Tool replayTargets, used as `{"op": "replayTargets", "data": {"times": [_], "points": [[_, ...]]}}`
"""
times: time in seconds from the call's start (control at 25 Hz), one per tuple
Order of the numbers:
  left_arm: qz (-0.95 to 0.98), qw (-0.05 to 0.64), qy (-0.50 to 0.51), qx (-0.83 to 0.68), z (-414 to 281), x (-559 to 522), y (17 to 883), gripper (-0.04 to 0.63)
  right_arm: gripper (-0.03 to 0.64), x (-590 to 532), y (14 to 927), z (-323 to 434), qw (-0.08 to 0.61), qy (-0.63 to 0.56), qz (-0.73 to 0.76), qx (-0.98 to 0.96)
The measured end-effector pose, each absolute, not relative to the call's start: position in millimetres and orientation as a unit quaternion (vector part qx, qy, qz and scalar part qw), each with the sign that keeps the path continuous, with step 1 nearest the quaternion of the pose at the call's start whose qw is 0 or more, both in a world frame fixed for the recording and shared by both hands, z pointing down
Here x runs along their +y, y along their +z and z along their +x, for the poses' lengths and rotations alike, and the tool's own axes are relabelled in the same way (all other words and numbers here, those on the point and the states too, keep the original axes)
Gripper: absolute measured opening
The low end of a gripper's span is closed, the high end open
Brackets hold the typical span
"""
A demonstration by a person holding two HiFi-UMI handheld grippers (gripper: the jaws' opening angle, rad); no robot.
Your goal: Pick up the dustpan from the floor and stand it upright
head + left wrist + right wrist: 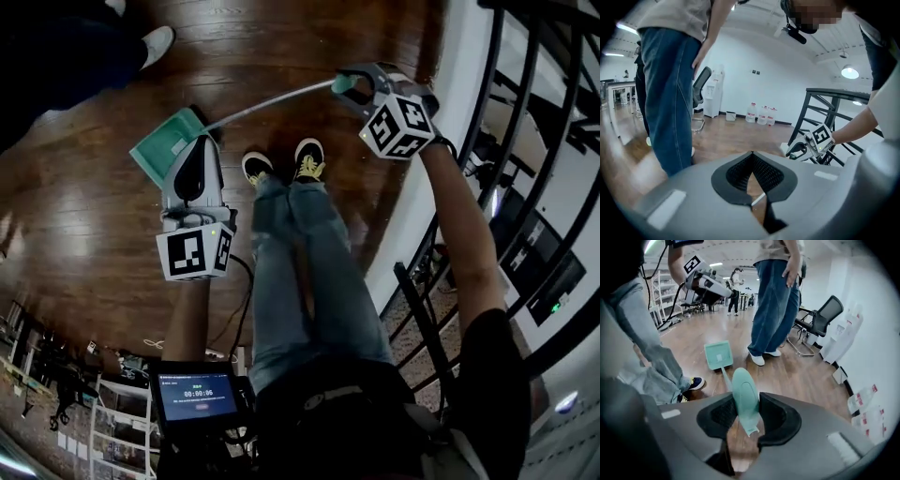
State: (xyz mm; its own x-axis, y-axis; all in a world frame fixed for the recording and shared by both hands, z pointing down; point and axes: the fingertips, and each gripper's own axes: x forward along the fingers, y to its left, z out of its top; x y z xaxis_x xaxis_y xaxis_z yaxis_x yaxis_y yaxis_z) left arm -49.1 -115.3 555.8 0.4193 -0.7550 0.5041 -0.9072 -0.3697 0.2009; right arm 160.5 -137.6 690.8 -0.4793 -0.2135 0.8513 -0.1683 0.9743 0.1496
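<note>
Glossy brown wood floor [75, 216] open at left; black metal railing [511, 112] close beside right gripper [354, 84]; bystander in blue jeans [776, 296] blocks fwd, prob. near.

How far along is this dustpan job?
Done: the right claw grips the green handle of the dustpan. In hand: it slants, its pan low near the floor. Left: standing it upright. The left claw is shut, empty.

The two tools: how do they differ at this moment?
The right tool grips the dustpan by its handle; the left tool holds nothing, jaws together. The right tool tilts down toward the floor; the left tool points more across the room. Both are grey, hand-held.
</note>
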Motion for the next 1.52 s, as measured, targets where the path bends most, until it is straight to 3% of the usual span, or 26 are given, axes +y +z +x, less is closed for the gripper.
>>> {"op": "replayTargets", "data": {"times": [0.2,0.4,0.68,0.96,1.2,1.52], "points": [[0.814,0.207,0.143,-0.523,-42.4,-100.7,482.2,0.020,0.132,-116.6,628.7,147.9,0.553,-0.078,0.118,-0.821],[0.811,0.164,0.125,-0.548,-55.1,-87.7,424.2,0.020,0.130,-99.3,585.4,86.6,0.569,-0.164,0.110,-0.798],[0.797,0.155,0.088,-0.577,-127.6,-53.1,387.9,0.020,0.123,-65.9,551.5,-21.0,0.610,-0.299,0.105,-0.726],[0.753,0.156,0.068,-0.635,-211.9,-14.0,385.1,0.020,0.126,3.7,532.0,-132.6,0.551,-0.349,0.083,-0.753],[0.728,0.164,0.032,-0.665,-254.3,0.2,383.5,0.020,0.130,20.4,538.9,-163.0,0.556,-0.404,0.052,-0.725],[0.734,0.154,0.019,-0.661,-252.0,9.4,369.2,0.020,0.204,34.9,539.7,-142.8,0.548,-0.279,0.034,-0.788]]}}
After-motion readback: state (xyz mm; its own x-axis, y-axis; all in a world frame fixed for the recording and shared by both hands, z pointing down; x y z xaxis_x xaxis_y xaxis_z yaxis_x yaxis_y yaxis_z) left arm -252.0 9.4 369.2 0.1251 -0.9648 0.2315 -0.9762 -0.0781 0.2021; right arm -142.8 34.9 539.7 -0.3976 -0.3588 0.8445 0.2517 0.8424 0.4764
